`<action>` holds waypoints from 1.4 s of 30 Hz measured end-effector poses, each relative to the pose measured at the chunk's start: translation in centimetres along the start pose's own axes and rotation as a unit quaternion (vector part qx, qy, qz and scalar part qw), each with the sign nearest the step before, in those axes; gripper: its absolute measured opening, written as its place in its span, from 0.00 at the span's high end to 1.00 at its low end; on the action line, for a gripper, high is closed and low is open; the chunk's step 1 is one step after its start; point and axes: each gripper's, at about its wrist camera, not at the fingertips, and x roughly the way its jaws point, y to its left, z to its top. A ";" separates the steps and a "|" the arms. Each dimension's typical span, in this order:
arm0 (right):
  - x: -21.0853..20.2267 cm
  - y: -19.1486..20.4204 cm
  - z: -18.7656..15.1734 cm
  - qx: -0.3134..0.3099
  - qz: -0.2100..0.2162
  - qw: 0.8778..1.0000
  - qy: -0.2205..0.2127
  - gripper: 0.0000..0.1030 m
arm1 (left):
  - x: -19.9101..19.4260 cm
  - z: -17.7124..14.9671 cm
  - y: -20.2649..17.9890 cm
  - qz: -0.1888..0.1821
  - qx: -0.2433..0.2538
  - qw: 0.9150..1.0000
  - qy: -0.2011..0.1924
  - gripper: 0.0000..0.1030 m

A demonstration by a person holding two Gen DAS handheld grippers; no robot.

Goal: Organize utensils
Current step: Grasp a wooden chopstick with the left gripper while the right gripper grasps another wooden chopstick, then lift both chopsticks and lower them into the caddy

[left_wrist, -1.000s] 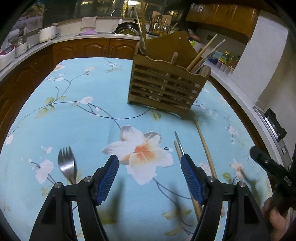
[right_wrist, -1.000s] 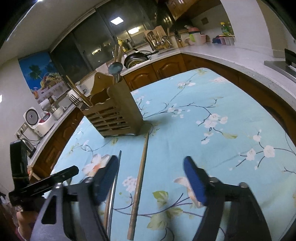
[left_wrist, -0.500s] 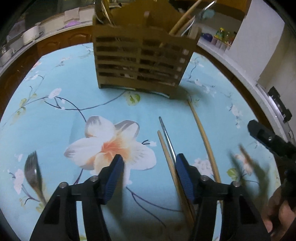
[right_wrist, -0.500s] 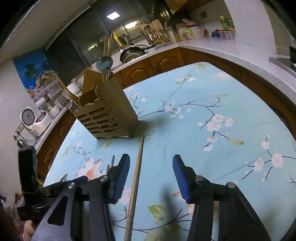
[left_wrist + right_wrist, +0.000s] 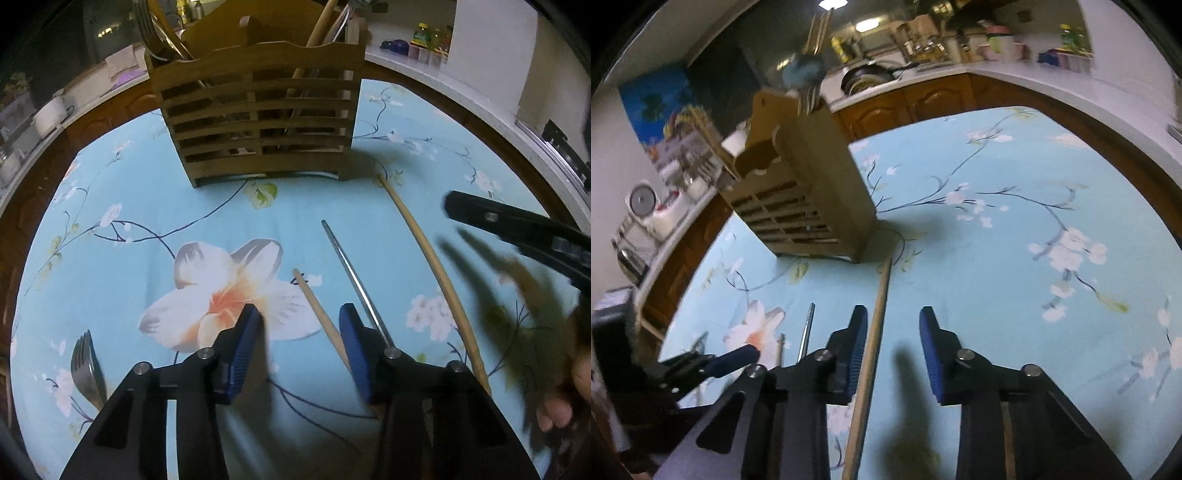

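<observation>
Stowed: several utensils upright in slatted wooden caddy (image 5: 258, 122), far on floral-clothed counter (image 5: 110, 266).

Loose: long wooden chopstick (image 5: 875, 332), short wooden chopstick (image 5: 321, 314), thin metal rod (image 5: 351, 277), steel fork (image 5: 86, 365) (near left).

Left gripper (image 5: 299, 347) closing around short chopstick, right gripper (image 5: 892, 347) around long one; fingers apart, neither yet clamped.

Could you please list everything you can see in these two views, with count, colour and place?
Utensil holder: one, slatted wood, far end of the tablecloth, utensils standing inside.
Long wooden chopstick: one, tan, from the holder's right corner toward the camera.
Short wooden chopstick: one, tan, between the left claw's pads.
Metal chopstick: one, silver, between the two wooden ones.
Fork: one, silver, near left of the tablecloth.
Tablecloth: one, light blue, floral.
Kitchen counter: pale top, brown cabinets, cluttered.
Left claw: black with blue pads, closing, not yet gripping.
Right claw: same colours, closing around the long wooden chopstick.
Hand: one, right edge.
</observation>
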 end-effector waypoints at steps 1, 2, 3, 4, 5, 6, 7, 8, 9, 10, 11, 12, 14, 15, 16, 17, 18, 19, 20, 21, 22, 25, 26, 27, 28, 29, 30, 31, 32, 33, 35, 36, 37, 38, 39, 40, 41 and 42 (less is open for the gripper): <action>0.6 0.2 0.2 -0.007 -0.002 1.000 0.006 0.75 | -0.1 0.1 0.2 0.000 0.001 1.000 0.001 0.61; 1.2 0.4 0.5 -0.014 -0.005 1.000 0.011 0.76 | 0.0 0.1 0.2 0.000 0.002 1.000 0.000 0.62; 1.8 0.7 0.8 -0.022 -0.010 1.000 0.017 0.76 | -0.1 0.1 0.4 0.000 0.004 1.000 -0.002 0.65; 2.3 1.0 1.1 -0.029 -0.014 0.999 0.023 0.76 | 0.1 0.2 0.2 -0.001 0.007 1.000 -0.004 0.70; 3.1 1.2 1.4 -0.038 -0.019 0.999 0.029 0.76 | 0.2 0.4 0.2 -0.003 0.009 1.000 -0.006 0.73; 3.8 1.4 1.6 -0.045 -0.024 0.998 0.036 0.76 | 0.2 0.5 0.3 -0.005 0.010 1.000 -0.008 0.78; 4.4 1.5 1.6 -0.051 -0.027 0.997 0.044 0.75 | 0.3 0.6 0.2 -0.007 0.011 1.000 -0.009 0.85; 4.7 1.9 1.7 -0.068 -0.034 0.996 0.040 0.78 | 0.4 0.7 0.2 -0.009 0.013 1.000 -0.012 0.86; 5.1 2.4 1.8 -0.089 -0.051 0.994 0.041 0.81 | 0.1 0.5 0.4 -0.009 0.015 1.000 -0.014 0.88; 5.2 2.7 1.9 -0.102 -0.066 0.992 0.041 0.87 | 0.1 0.4 0.4 -0.011 0.016 1.000 -0.016 0.90; 5.2 2.8 1.9 -0.105 -0.070 0.991 0.041 0.91 | 0.1 0.4 0.5 -0.014 0.015 1.000 -0.017 0.92; 5.1 2.6 1.9 -0.101 -0.064 0.992 0.043 0.92 | 0.1 0.3 0.7 -0.023 0.010 1.000 -0.018 0.95; 4.6 2.3 1.8 -0.090 -0.051 0.994 0.044 0.94 | 0.0 0.2 1.4 -0.039 -0.002 0.999 -0.017 0.97; 4.2 1.9 1.6 -0.081 -0.042 0.995 0.043 0.94 | -0.2 0.1 1.7 -0.051 -0.010 0.999 -0.016 0.97; 3.4 1.7 1.4 -0.070 -0.030 0.996 0.040 0.95 | -0.4 0.0 2.2 -0.062 -0.020 0.998 -0.018 0.97; 2.8 1.5 1.3 -0.063 -0.023 0.997 0.037 0.95 | -0.9 -0.2 2.8 -0.074 -0.031 0.997 -0.023 0.97; 1.7 1.4 1.1 -0.054 -0.012 0.998 0.031 0.95 | -1.5 -0.3 3.2 -0.080 -0.037 0.996 -0.027 0.97; 0.8 1.3 1.0 -0.046 -0.002 0.999 0.025 0.95 | -2.0 -0.5 3.6 -0.085 -0.042 0.995 -0.032 0.97; -0.2 1.3 1.0 -0.039 0.006 0.999 0.018 0.95 | -2.6 -0.5 4.1 -0.090 -0.048 0.994 -0.037 0.97; -1.6 1.2 1.0 -0.033 0.016 0.999 0.005 0.95 | -3.2 -0.6 4.5 -0.096 -0.054 0.993 -0.043 0.97; -2.2 1.7 1.0 -0.030 0.022 0.999 -0.002 0.95 | -4.1 -0.7 5.0 -0.105 -0.062 0.991 -0.051 0.97; -5.2 1.9 1.3 -0.027 0.034 0.999 -0.029 0.95 | -6.4 -0.9 6.1 -0.117 -0.074 0.988 -0.073 0.97; -6.2 2.1 1.3 -0.025 0.039 0.998 -0.038 0.95 | -7.0 -0.9 6.3 -0.119 -0.075 0.987 -0.079 0.97; -7.1 2.2 1.5 -0.025 0.042 0.998 -0.046 0.95 | -8.0 -0.9 6.7 -0.121 -0.077 0.986 -0.089 0.97; -7.5 2.3 1.8 -0.025 0.044 0.997 -0.053 0.95 | -8.7 -0.9 6.9 -0.122 -0.078 0.985 -0.097 0.97; -8.2 2.6 1.9 -0.025 0.045 0.997 -0.061 0.95 | -9.7 -1.0 7.1 -0.124 -0.079 0.983 -0.107 0.97; -9.0 2.7 2.0 -0.025 0.047 0.996 -0.069 0.95 | -10.3 -1.1 7.4 -0.125 -0.080 0.983 -0.112 0.97; -9.8 2.9 2.2 -0.026 0.048 0.996 -0.077 0.95 | -11.2 -1.3 7.7 -0.127 -0.081 0.981 -0.121 0.97; -10.1 3.1 2.2 -0.027 0.048 0.995 -0.083 0.95 | -12.0 -1.4 7.9 -0.129 -0.082 0.980 -0.129 0.97; -11.0 3.3 2.3 -0.028 0.051 0.994 -0.093 0.95 | -12.8 -1.5 8.0 -0.130 -0.082 0.979 -0.135 0.97; -12.2 3.8 2.6 -0.031 0.053 0.992 -0.107 0.95 | -14.2 -1.6 8.6 -0.132 -0.084 0.976 -0.150 0.97; -12.7 4.0 2.8 -0.033 0.053 0.992 -0.113 0.95 | -14.9 -1.8 8.6 -0.133 -0.085 0.975 -0.154 0.97; -13.3 4.2 3.0 -0.035 0.054 0.991 -0.121 0.95 | -15.6 -1.9 9.0 -0.134 -0.086 0.974 -0.161 0.97; -13.6 4.3 3.3 -0.037 0.055 0.990 -0.126 0.95 | -16.1 -2.0 9.0 -0.135 -0.087 0.973 -0.164 0.97; -13.9 4.5 3.5 -0.039 0.056 0.989 -0.133 0.95 | -16.4 -2.0 9.2 -0.135 -0.089 0.973 -0.168 0.97; -14.2 4.7 3.6 -0.041 0.056 0.988 -0.137 0.95 | -16.8 -2.1 9.5 -0.135 -0.090 0.971 -0.173 0.97; -14.6 4.8 3.8 -0.042 0.057 0.987 -0.143 0.95 | -17.1 -2.1 9.6 -0.134 -0.091 0.971 -0.177 0.97; -14.9 5.0 3.9 -0.043 0.057 0.987 -0.146 0.95 | -17.3 -2.1 9.7 -0.133 -0.091 0.970 -0.180 0.97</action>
